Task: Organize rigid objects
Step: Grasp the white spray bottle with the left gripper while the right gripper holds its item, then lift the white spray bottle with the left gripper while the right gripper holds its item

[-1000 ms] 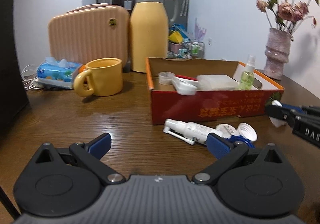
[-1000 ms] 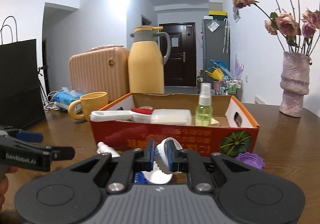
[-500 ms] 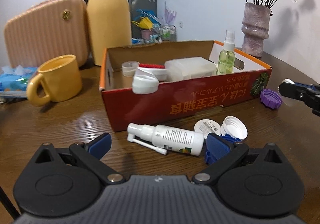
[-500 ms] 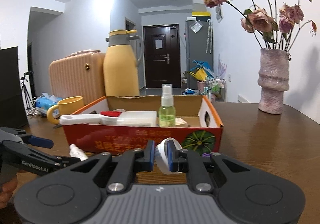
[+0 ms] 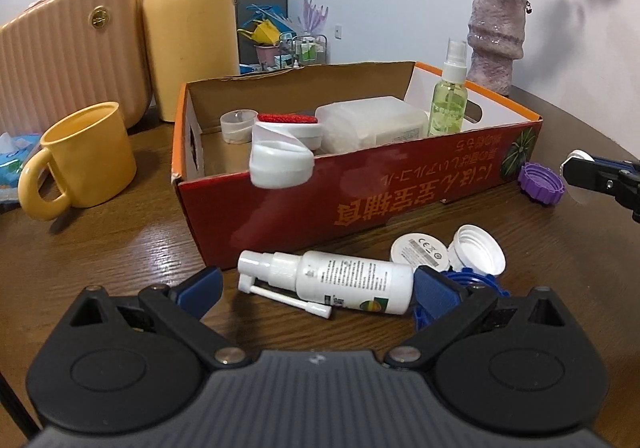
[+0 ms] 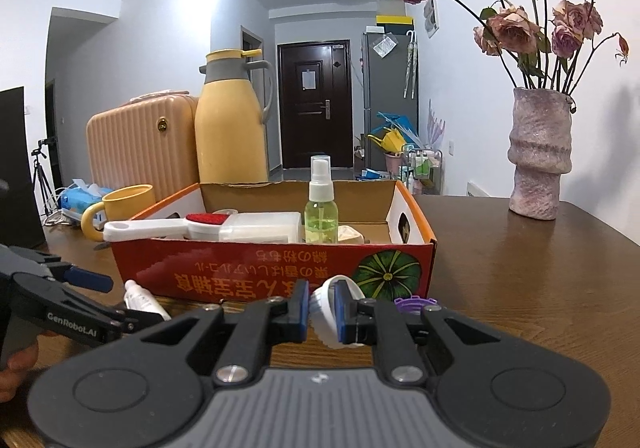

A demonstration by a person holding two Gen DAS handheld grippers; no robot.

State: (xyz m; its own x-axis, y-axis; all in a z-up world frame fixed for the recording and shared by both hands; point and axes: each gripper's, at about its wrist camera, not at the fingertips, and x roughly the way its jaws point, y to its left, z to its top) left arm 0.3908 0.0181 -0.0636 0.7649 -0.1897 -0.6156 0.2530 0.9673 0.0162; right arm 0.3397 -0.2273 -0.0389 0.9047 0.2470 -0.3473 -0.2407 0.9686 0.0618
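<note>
Wooden table [image 5: 120, 248] holding half-filled box [image 5: 360, 199]; right gripper [image 6: 322, 308] clamping white cap [image 6: 328, 312], left gripper [image 5: 316, 288] gaping around spray bottle [image 5: 344, 280]; loose caps [image 5: 476, 250] awaiting boxing.

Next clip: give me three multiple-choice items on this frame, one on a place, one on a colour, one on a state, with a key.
1. Where is the green spray bottle?
A. standing inside the red box
B. lying on the table
C. beside the vase

2. What colour is the cap on the table by the box's right end?
A. yellow
B. purple
C. red

3. How does the right gripper stand?
A. wide open, nothing in it
B. out of view
C. shut on a white cap

Key: 1 A, it stands upright behind the box's front wall. 2 B, the left wrist view shows a ridged purple cap on the wood. 3 C, the blue fingers press on the white cap from both sides.
</note>
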